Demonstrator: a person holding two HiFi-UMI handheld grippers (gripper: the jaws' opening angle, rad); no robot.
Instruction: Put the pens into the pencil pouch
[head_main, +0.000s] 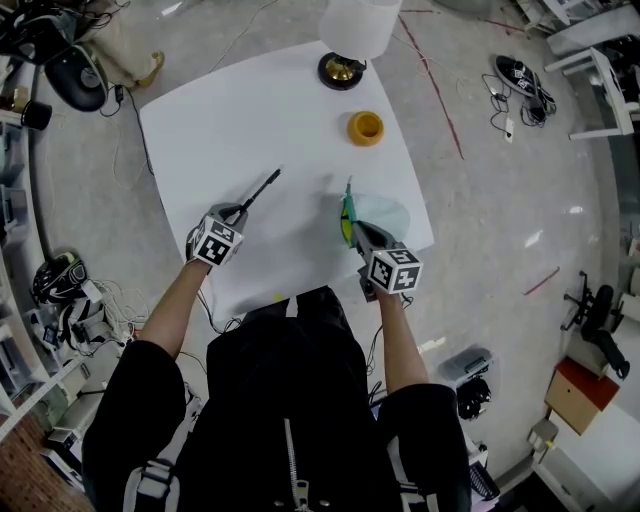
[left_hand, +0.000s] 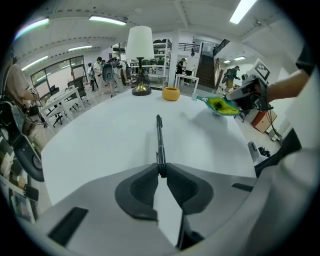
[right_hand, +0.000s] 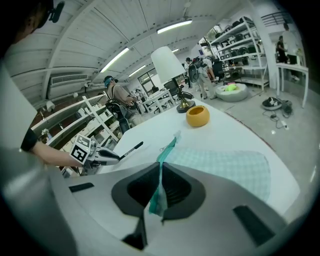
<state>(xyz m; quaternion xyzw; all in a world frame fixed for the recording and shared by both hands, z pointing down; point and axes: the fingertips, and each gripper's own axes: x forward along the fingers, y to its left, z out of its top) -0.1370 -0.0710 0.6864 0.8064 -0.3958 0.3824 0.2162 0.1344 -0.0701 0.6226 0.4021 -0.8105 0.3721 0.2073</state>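
Head view looks steeply down at the table. Both gripper views sit low, facing the far lamp; the right one shows the left gripper.

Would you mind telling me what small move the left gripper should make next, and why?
Probably carry the left gripper rightward, bringing the black pen toward the pencil pouch: the pen is already clamped in its jaws, and the right gripper holds the pouch's teal edge lifted.
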